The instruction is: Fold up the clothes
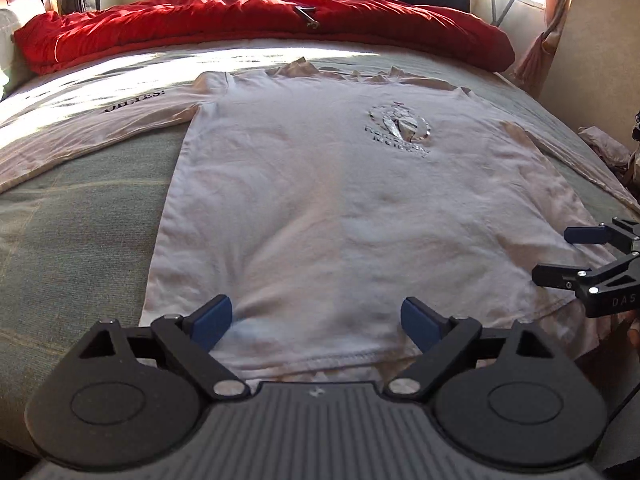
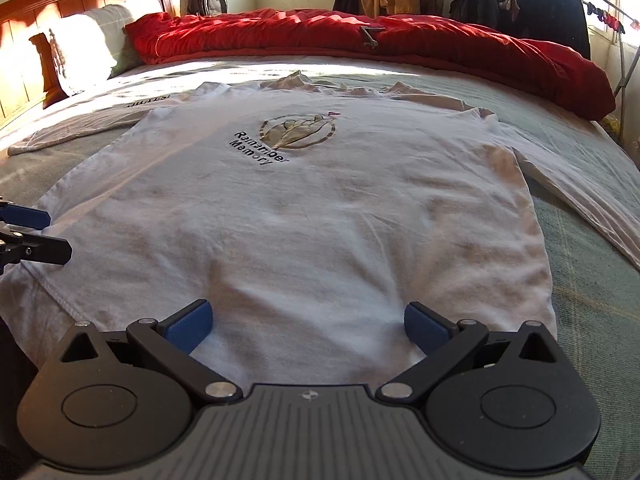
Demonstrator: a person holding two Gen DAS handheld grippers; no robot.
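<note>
I find my left gripper (image 1: 316, 322) with jaws spread wide and nothing between them, poised over the near hem of the white shirt (image 1: 320, 200). My right gripper (image 2: 308, 326) is likewise wide apart and empty, above the same hem further right. The shirt lies flat, print up, sleeves out, on the green bed cover (image 1: 80, 208). Beyond its collar, a red duvet (image 1: 240, 20) is bunched along the far side.
</note>
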